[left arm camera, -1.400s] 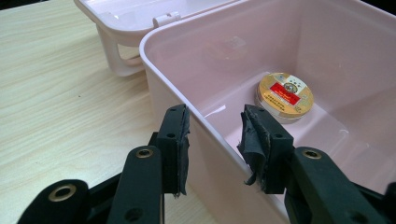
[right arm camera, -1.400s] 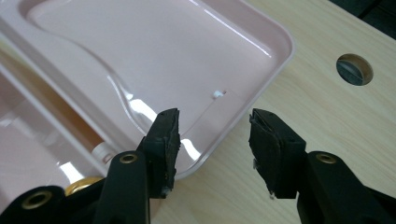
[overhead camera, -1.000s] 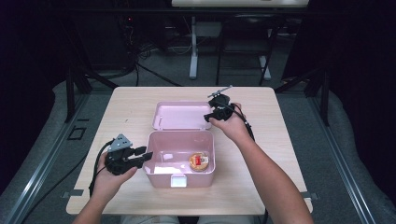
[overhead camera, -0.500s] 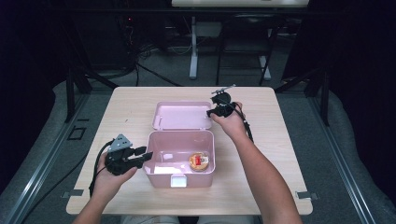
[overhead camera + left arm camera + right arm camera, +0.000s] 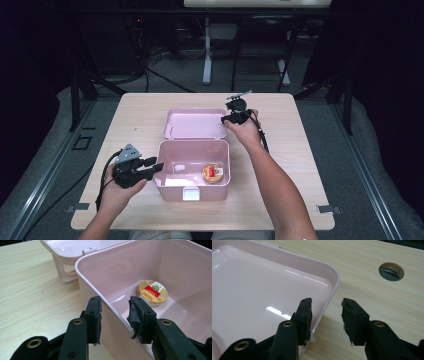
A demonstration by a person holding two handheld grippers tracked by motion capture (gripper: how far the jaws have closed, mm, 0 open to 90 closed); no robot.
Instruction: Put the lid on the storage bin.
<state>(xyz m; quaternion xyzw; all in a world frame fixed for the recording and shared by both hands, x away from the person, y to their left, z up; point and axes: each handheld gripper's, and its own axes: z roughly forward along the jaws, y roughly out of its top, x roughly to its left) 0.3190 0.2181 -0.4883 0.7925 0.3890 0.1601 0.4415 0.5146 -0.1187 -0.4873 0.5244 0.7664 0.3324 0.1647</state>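
We had the left gripper open astride the near-left wall of the pink box. Our right gripper, jaws just closing, straddled the edge of the flat lid, not pressing it.

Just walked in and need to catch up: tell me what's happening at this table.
A person works on an open pink plastic box with hand-held tongs. The left tongs straddle the box's side wall, pads not pressing. The right tongs have just been closing around the edge of the flipped-back pink lid, not yet gripping. A round gold tin lies inside.
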